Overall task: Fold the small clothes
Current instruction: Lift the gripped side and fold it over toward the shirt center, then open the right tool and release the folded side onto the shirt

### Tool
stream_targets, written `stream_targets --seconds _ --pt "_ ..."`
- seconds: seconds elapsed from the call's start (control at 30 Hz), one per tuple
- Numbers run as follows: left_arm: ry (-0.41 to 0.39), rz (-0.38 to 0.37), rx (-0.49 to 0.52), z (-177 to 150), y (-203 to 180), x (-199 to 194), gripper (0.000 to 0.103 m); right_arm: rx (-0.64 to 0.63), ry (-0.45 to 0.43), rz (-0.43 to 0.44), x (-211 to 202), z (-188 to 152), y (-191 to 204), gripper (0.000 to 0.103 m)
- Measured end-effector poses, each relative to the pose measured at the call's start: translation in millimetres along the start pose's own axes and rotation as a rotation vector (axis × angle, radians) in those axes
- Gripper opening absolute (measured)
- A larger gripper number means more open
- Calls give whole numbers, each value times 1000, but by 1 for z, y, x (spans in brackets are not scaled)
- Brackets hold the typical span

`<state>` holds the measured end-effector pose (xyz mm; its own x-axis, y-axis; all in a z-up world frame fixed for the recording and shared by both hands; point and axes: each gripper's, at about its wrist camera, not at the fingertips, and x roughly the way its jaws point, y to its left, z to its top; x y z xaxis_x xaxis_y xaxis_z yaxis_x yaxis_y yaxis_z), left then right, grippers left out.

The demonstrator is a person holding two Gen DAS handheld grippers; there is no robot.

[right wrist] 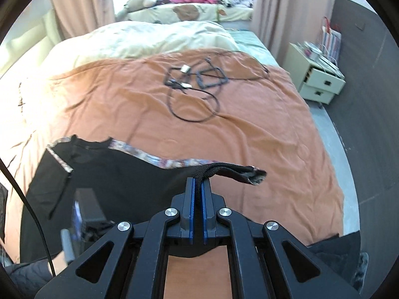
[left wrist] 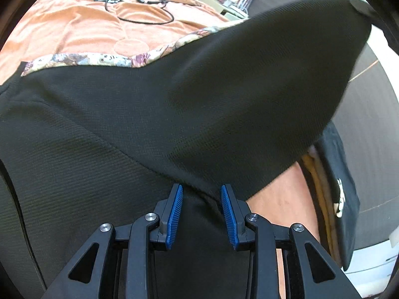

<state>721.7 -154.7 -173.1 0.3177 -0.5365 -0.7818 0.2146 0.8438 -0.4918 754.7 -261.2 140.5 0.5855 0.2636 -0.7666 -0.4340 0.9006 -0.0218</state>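
A black garment point(left wrist: 149, 112) with a flowered trim band point(left wrist: 87, 59) fills the left wrist view; its right side is lifted into a raised flap. My left gripper point(left wrist: 202, 188) hovers over it, blue pads point(left wrist: 174, 214) apart, with a fold edge of the cloth running between the tips and nothing pinched. In the right wrist view the same garment point(right wrist: 112, 174) lies on the orange bed cover point(right wrist: 249, 124). My right gripper point(right wrist: 198, 180) is shut on its hem, held up off the bed, and the corner point(right wrist: 239, 173) sticks out to the right of the pads.
A tangle of black cables point(right wrist: 194, 84) lies mid-bed, with a cream duvet point(right wrist: 149, 39) behind it. A cream drawer unit point(right wrist: 319, 77) stands to the right of the bed on dark floor. A person's bare skin point(left wrist: 281, 199) and a dark printed shirt point(left wrist: 341, 199) sit close at right.
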Motion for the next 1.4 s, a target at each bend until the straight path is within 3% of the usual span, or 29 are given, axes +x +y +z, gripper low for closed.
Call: stream_targets --seconds 0.53,0.97,1.0,1.07,1.1,1.13,1.27,1.4 --pt "-139 160 -121 -28 81 -136 34 -52 19 118 0 9 72 1" --pt "-189 279 -215 -58 139 -208 35 -62 128 258 71 3 143 3" --pt "-191 285 -226 -59 143 -212 35 -49 140 270 76 2 144 8" --pt "-192 293 -243 -60 151 -216 36 -35 130 286 80 -1 144 29" --pt "-192 297 -252 -61 155 -218 36 -32 114 281 79 -2 141 55" --pt "-191 298 -255 -65 159 -221 39 -25 93 273 78 -5 139 71" --pt "-189 303 -261 -64 166 -216 46 72 11 319 70 -26 117 71" --pt "-171 280 -252 -63 167 -205 47 197 -48 267 74 -63 86 71"
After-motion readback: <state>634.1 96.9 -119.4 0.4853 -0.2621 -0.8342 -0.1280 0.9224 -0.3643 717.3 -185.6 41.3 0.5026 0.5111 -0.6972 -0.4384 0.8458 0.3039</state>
